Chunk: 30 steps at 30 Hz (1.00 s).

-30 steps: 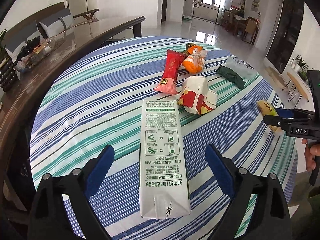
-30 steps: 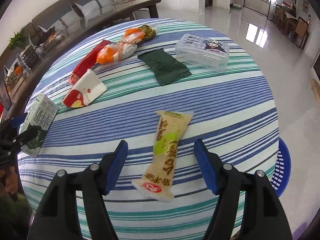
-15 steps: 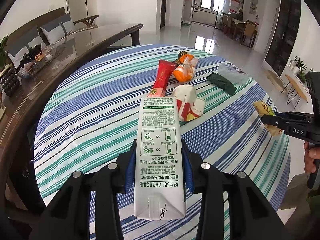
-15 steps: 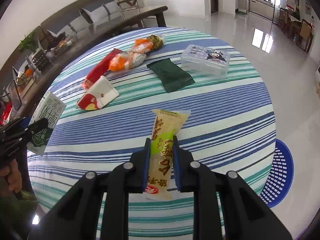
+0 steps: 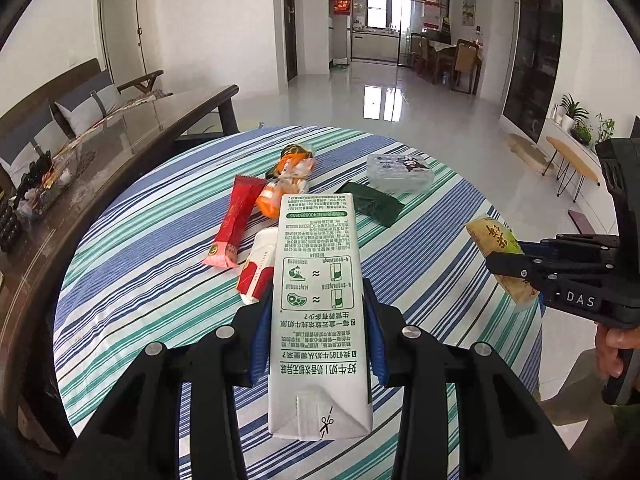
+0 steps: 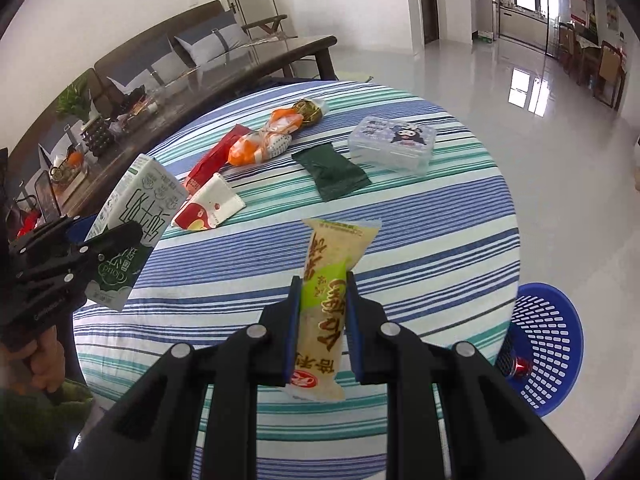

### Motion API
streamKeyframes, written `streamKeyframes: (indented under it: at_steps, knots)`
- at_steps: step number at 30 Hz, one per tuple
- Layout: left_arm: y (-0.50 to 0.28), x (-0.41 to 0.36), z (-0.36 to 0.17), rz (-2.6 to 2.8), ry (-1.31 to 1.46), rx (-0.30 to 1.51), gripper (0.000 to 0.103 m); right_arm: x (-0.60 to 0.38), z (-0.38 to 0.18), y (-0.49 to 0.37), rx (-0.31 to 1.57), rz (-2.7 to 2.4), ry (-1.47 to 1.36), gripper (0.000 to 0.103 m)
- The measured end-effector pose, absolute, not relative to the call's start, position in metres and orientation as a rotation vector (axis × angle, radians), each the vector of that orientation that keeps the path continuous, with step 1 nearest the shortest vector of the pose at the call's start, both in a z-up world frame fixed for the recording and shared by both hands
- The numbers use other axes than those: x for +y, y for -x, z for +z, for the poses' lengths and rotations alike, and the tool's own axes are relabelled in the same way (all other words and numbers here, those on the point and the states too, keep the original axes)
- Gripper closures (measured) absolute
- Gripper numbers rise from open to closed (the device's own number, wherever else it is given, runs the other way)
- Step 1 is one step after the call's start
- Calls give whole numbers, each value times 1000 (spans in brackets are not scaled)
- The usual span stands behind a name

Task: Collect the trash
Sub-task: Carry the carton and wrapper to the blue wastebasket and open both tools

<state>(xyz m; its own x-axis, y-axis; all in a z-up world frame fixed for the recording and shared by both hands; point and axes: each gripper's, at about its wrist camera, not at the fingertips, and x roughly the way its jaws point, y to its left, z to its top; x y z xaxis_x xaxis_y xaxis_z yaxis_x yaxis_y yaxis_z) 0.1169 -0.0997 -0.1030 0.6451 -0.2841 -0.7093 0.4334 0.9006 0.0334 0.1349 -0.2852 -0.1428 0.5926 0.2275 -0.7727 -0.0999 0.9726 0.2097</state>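
My left gripper [image 5: 316,340] is shut on a white-and-green milk carton [image 5: 316,280], lifted above the striped round table [image 5: 140,264]; the carton also shows in the right wrist view [image 6: 136,220]. My right gripper [image 6: 322,328] is shut on a yellow-green snack packet [image 6: 328,292], held above the table; the packet also shows in the left wrist view [image 5: 500,248]. On the table lie a red wrapper [image 5: 232,224], an orange-white wrapper [image 5: 288,180], a red-white crushed carton [image 6: 208,206] and a dark green wrapper [image 6: 332,174].
A clear plastic box [image 6: 392,146] with a cartoon print sits at the table's far side. A blue perforated basket [image 6: 540,340] stands on the floor to the table's right, with something red in it. A dark glass-topped table [image 5: 100,148] with clutter stands to the left.
Both grippers closed, the left on the milk carton and the right on the snack packet, then lifted them off the table.
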Motion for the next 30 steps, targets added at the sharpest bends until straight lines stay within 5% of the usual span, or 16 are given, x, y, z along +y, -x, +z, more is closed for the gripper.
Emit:
streamKeyframes:
  at_steps: [16,30]
  knots:
    - [-113,-167,-111,-585,-192,829,64,-334,-147,-127,889,166,-253,84]
    - [-104,-329,-125,-904,-218,934,63,-516,-161,-105,901,-135,-292,84]
